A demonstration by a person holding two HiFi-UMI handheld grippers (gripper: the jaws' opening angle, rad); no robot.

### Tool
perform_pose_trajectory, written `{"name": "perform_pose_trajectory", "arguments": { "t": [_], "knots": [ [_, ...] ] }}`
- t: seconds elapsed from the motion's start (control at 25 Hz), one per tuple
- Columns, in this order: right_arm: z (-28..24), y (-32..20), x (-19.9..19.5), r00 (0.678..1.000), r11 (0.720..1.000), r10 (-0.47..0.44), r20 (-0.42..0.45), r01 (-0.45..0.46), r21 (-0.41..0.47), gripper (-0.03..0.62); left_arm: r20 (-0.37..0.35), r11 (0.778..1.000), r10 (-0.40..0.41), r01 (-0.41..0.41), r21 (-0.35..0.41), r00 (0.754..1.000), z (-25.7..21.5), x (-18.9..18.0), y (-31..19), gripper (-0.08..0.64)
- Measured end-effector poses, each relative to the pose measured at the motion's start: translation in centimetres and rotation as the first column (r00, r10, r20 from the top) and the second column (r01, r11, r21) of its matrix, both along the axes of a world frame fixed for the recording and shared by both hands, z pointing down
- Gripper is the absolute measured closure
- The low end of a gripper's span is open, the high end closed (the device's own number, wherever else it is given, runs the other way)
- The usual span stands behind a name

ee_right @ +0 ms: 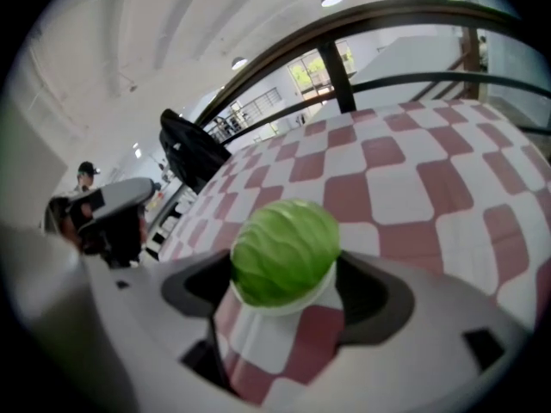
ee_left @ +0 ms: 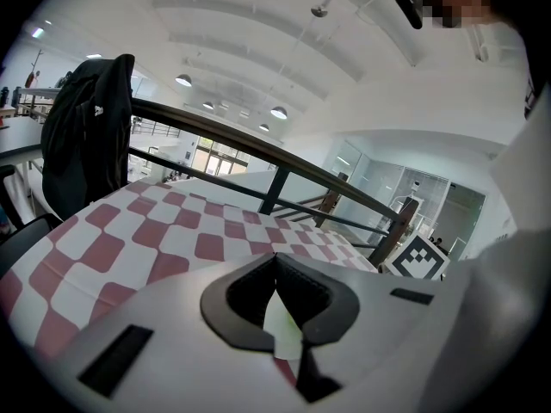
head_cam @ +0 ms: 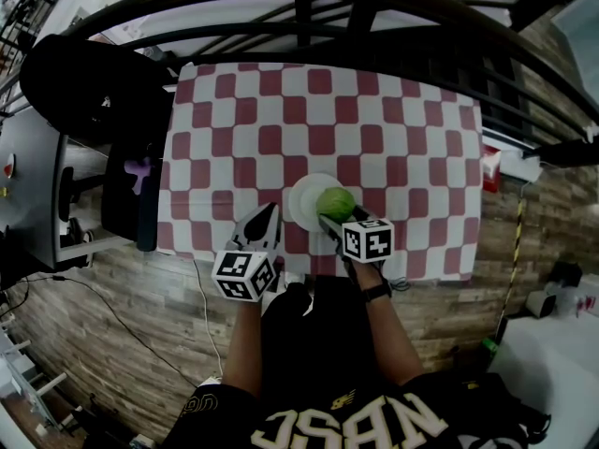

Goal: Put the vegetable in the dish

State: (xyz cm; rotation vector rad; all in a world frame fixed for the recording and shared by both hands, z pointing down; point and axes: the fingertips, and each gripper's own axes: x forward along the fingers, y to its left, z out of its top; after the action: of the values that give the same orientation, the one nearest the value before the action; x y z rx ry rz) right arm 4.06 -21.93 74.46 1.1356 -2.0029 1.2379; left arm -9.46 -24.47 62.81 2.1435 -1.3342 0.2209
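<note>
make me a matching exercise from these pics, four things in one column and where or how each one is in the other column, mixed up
Things
1. green round leafy vegetable
2. white round dish
3. black jacket
4. right gripper

Places or states
a. hanging beside the table, off the cloth
b. jaws apart, one on each side of the vegetable
c. resting on the dish
d. lying on the red-and-white checked tablecloth

Pairs: 1-c, 2-d, 3-a, 4-b
</note>
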Motion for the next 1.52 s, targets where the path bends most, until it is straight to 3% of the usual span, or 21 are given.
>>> {"name": "perform_pose_trajectory", "arguments": {
  "t": [0.16, 0.36, 0.56, 1.0, 1.16, 1.28, 1.52],
  "knots": [
    [0.0, -0.2, 0.3, 1.0, 1.0, -0.004, 0.018, 0.004, 0.022, 0.216, -0.003, 1.0, 0.007, -0.007, -0.006, 1.0, 0.2, 0.2, 0.0, 0.54],
    [0.0, 0.1, -0.1, 0.999, 0.998, -0.044, -0.024, 0.045, 0.046, 0.216, -0.001, 1.0, 0.018, -0.018, -0.013, 1.0, 0.3, 0.3, 0.2, 0.54],
    [1.2, 1.2, -0.3, 0.998, 0.998, -0.055, -0.009, 0.055, -0.044, 0.218, -0.001, 1.0, 0.017, -0.017, -0.011, 1.0, 0.2, -0.2, 0.2, 0.54],
    [1.7, 1.0, -1.2, 0.973, 0.982, -0.168, -0.157, 0.152, -0.11, 0.216, -0.004, 1.0, 0.017, -0.017, -0.024, 1.0, 0.6, -0.5, 0.6, 0.54],
    [1.8, 0.7, -2.0, 0.973, 0.98, -0.166, -0.162, 0.144, -0.14, 0.215, -0.002, 0.999, 0.02, -0.02, -0.025, 1.0, 0.5, -0.5, 0.7, 0.54],
    [2.1, 1.1, -2.4, 0.973, 0.976, -0.166, -0.161, 0.139, -0.166, 0.163, -0.001, 1.0, 0.019, -0.019, -0.025, 1.0, 0.4, -0.7, 0.7, 0.54],
    [0.6, 0.6, -2.4, 0.977, 0.987, -0.143, -0.161, 0.129, -0.095, 0.149, -0.008, 1.0, 0.017, -0.017, -0.023, 1.0, 0.0, -1.1, 0.7, 0.54]
  ]
}}
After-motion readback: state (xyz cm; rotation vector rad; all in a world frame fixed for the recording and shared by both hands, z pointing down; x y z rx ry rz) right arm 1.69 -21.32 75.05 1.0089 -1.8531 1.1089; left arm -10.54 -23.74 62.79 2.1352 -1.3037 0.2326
